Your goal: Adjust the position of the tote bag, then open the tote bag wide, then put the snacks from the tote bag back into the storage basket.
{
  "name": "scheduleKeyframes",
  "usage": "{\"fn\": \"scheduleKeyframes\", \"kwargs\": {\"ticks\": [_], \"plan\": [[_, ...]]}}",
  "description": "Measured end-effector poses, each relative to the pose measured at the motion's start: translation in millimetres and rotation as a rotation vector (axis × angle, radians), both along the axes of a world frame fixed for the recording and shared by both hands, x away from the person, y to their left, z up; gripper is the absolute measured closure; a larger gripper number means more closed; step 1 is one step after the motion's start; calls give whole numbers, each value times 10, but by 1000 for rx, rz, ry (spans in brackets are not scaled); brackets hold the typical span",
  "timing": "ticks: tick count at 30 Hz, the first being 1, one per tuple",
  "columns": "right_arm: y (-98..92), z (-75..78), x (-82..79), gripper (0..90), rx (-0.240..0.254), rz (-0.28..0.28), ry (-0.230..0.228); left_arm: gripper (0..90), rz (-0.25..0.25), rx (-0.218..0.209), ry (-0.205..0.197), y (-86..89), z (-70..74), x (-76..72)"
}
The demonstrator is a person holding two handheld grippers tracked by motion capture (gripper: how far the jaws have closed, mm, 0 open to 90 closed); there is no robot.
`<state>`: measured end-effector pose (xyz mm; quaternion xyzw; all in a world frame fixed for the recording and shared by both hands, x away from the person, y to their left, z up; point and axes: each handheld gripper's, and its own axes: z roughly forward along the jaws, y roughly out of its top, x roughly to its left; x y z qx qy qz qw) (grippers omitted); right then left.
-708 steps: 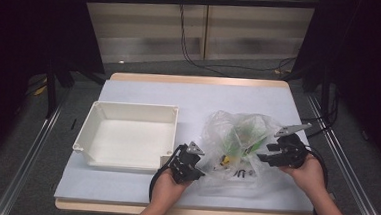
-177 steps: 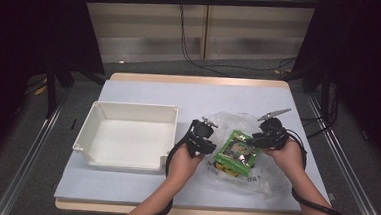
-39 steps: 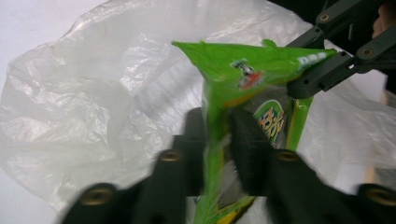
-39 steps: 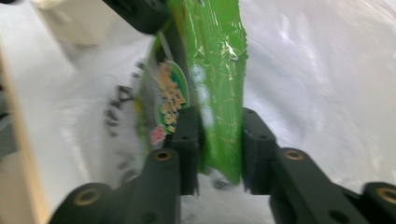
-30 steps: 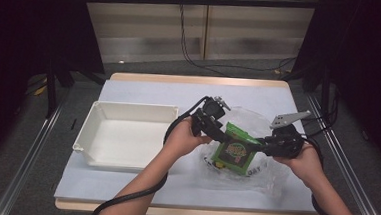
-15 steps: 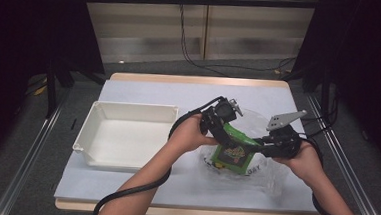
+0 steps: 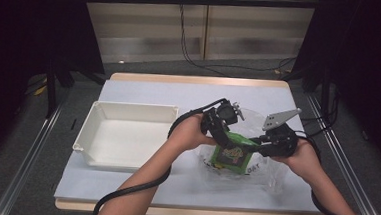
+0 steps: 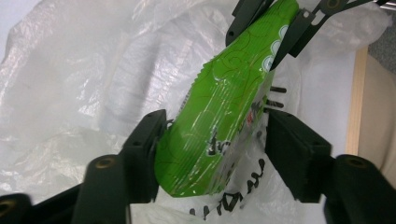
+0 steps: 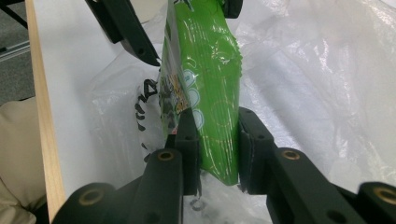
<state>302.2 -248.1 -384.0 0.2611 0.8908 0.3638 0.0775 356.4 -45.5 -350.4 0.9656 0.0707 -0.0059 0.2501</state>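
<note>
A green snack packet (image 7: 233,152) hangs tilted just above a clear plastic bag (image 7: 262,174) on the table. My left gripper (image 7: 225,134) comes from the left onto its upper end. In the left gripper view the packet (image 8: 224,93) sits between the jaws of the left gripper (image 8: 215,128), which have just been closing and now touch both its edges. My right gripper (image 7: 257,144) holds the other end from the right. In the right gripper view the right gripper (image 9: 217,128) is shut tight on the packet (image 9: 205,60).
An empty white tray (image 7: 126,138) stands left of the bag, on the white table cover (image 7: 144,92). The crumpled bag (image 8: 84,84) spreads under and around the packet. The table's wooden edge (image 9: 39,93) runs close by the person's side.
My left gripper has shifted slightly right along the packet's upper end. The packet stays lifted between both grippers; several seconds ago it lay in the bag on the table.
</note>
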Motion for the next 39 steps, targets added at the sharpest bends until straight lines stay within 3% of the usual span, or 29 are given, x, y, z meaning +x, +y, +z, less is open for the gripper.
{"fn": "scheduleKeyframes", "kwargs": {"ticks": [5, 9, 11, 13, 18, 22, 28, 33, 39], "plan": [[41, 0, 31, 728, -10, 21, -3, 481, 2, 17, 4, 48, -7, -6], [56, -12, 42, 702, 0, 26, 5, 658, -9, 48, 9, 82, -14, -8], [56, -16, 41, 652, 9, 16, -1, 689, -10, 54, 26, 99, -10, -5], [47, -18, 45, 503, 19, -10, 4, 723, -10, 57, 13, 108, -6, -36], [-16, -61, 49, 314, 35, -38, 12, 747, 11, 39, 22, 172, 67, -20], [-73, -96, 27, 254, 46, -50, 25, 750, 16, 11, 25, 258, 152, 12], [-110, -191, 4, 234, 32, -53, 46, 750, 38, -63, 40, 383, 335, 70], [-106, -262, -2, 212, 42, -62, 56, 750, 42, -54, 23, 459, 450, 106], [-92, -312, -27, 171, 28, -64, 80, 749, 33, -58, 29, 575, 582, 174]]}}
